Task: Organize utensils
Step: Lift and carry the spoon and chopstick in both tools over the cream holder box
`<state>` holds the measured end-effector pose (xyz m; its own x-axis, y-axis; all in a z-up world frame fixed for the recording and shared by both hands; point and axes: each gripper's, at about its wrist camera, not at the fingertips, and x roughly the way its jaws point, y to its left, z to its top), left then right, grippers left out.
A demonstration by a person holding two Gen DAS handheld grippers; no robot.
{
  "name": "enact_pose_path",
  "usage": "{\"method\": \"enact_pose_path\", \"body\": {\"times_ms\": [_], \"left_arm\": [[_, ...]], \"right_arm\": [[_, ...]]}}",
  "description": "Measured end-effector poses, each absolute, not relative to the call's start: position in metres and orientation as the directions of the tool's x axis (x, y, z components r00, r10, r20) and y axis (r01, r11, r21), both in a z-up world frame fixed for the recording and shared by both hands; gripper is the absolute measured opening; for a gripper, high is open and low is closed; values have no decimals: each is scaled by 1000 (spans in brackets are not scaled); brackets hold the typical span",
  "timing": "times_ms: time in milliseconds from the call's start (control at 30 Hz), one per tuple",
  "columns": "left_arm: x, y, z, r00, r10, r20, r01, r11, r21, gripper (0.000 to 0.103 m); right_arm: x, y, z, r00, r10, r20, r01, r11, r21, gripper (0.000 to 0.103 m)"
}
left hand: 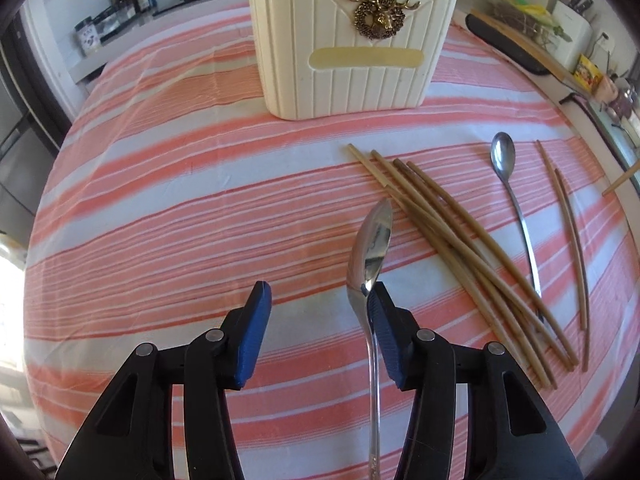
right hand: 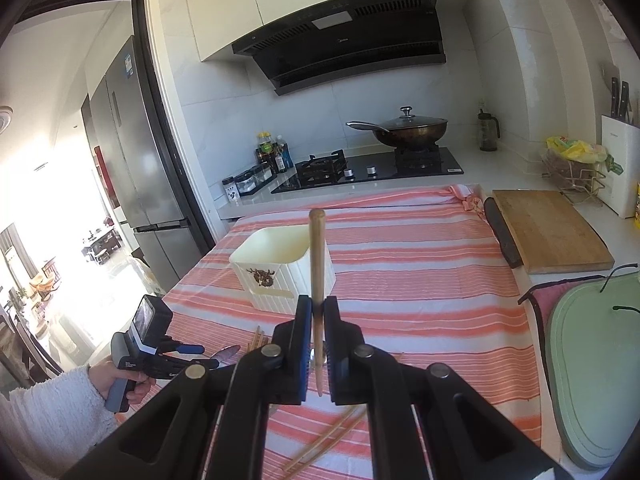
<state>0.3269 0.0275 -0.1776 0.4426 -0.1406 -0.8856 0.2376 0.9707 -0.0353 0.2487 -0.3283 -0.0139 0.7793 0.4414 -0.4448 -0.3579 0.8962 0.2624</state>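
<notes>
left tool (left hand: 318, 296): fingers wide apart, low over the surface; a spoon (left hand: 370, 248) lies between them, handle running back under the tool, bowl pointing forward. The right pad (left hand: 384, 328) sits right at the spoon's neck; cannot tell if it touches. Nothing clamped
right tool (right hand: 316, 320): closed on one chopstick (right hand: 317, 256), gripped near its lower part, stick upright with thick end up, raised above the surface
holder (left hand: 348, 44): cream ribbed box with a brass deer badge, standing upright on the striped cloth (left hand: 160, 200) at the far side; in the right wrist view the held chopstick overlaps its right edge, whether over it or in front I cannot tell
chopstick pile (left hand: 460, 236): loose bundle lying flat to the right of the near spoon, ends fanned toward the holder
second spoon (left hand: 516, 200): long-handled, flat on the cloth right of the pile, handle end crossing under or beside the pile's near end
stray chopsticks (left hand: 568, 232): two more, further right, apart from the pile
surface edge: wooden board (right hand: 548, 232) and green board (right hand: 596, 376) off the cloth on the right
background: hob with lidded wok (right hand: 412, 130), fridge (right hand: 132, 152) on the left
</notes>
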Motion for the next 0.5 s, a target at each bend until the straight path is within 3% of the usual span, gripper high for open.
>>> {"method": "enact_pose_path", "body": {"times_ms": [267, 433, 500], "left_arm": [[325, 35, -185, 435, -149, -888, 207, 976, -63, 53], [331, 30, -185, 447, -156, -881, 181, 980, -82, 69], [340, 27, -186, 453, -134, -881, 152, 986, -72, 69]], "right_arm": [[251, -318, -16, 768, 455, -451, -378, 890, 254, 7], [253, -315, -19, 763, 458, -455, -382, 888, 255, 7], [254, -312, -20, 760, 460, -459, -385, 888, 252, 7]]}}
